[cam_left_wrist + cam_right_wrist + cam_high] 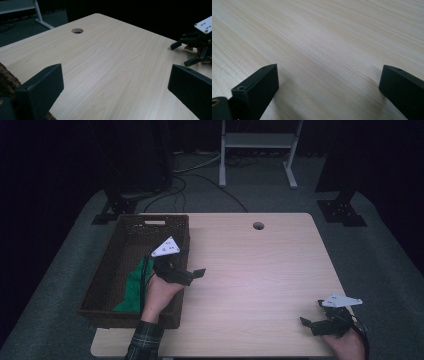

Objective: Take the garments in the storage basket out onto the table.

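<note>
With the green cloth already lying inside the wicker basket, I judge little remains: my left gripper hangs empty, jaws spread, beside its rim; my right gripper rests empty, jaws apart.

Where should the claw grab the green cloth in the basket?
Probably the raised fold of the green cloth, coming straight down from above: the basket walls block the sides, and the left claw, open, is nearest. It lies crumpled, so a bunched ridge pinches easiest.
</note>
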Available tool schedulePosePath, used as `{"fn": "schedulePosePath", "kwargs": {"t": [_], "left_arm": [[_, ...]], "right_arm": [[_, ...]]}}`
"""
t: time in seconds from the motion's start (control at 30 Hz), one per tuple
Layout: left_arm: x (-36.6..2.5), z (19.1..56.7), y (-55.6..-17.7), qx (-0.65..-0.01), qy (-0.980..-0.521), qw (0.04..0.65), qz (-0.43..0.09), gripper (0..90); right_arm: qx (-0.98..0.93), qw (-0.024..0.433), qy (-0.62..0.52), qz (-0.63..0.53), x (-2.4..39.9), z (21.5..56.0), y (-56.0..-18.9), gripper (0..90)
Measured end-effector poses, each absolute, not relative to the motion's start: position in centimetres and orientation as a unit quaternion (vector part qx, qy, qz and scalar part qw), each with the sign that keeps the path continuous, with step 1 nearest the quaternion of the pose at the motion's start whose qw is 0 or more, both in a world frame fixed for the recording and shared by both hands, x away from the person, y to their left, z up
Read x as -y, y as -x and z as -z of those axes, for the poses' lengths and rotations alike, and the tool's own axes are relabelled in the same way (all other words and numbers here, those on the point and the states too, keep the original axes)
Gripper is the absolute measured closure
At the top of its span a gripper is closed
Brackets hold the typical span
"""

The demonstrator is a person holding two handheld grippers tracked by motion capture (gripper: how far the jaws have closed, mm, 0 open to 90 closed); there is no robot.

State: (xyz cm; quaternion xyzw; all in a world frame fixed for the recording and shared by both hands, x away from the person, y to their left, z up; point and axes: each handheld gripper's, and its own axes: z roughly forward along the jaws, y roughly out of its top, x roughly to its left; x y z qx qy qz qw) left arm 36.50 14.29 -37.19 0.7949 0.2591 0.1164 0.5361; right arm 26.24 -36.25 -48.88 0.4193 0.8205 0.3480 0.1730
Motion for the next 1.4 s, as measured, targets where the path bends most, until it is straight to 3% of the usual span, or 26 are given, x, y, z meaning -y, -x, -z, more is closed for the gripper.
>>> {"fn": "schedulePosePath", "kwargs": {"t": [1.4], "left_arm": [[-17.4, 36.6, -36.4, -0.279, -0.783, 0.538, -0.137, 0.0]], "right_arm": [[-0.821, 0.173, -0.419, -0.348, 36.3, 48.9, -26.2, 1.4]]}}
